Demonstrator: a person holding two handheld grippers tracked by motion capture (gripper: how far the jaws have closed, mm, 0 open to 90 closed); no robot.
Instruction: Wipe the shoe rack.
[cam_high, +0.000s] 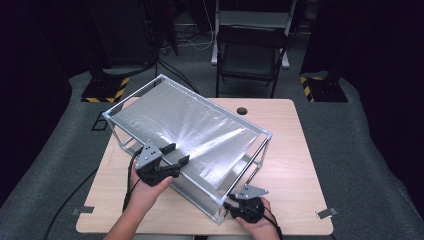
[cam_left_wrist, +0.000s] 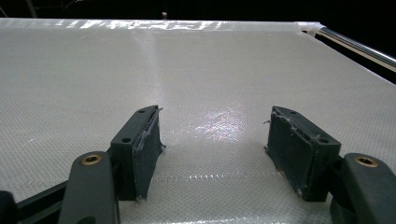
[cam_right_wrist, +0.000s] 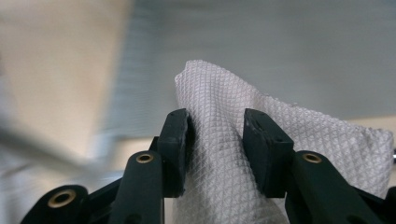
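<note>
**Cloth held at the frame's corner, ready to wipe the panel**

Cloth (cam_right_wrist: 219, 154) is the working thing here: a white, diamond-textured wiping cloth, bunched up between the jaws of the right gripper.

On the left side of the high view, the left gripper (cam_high: 176, 154) rests over the near-left edge of the shiny panel (cam_high: 200, 130), which forms the top of a metal frame (cam_high: 220, 207) standing on the wooden tabletop (cam_high: 295, 165). In the left gripper view its jaws stand wide open with nothing between them; only the woven surface of the panel lies under them.

On the right side, the right gripper (cam_high: 235, 197) is at the near corner of the frame, low beside the corner post. Its jaws are partly closed and pinch the cloth firmly, with a good fold of it standing out above the pads.

To do the wiping well, I think the right hand should bring the free fold flat against the surface, so the cloth touches and not the hard pads. The grip should stay firm, so the cloth does not slip out. Strokes should be slow and overlapping. The left gripper could press down lightly on the frame's edge to keep it steady.
</note>
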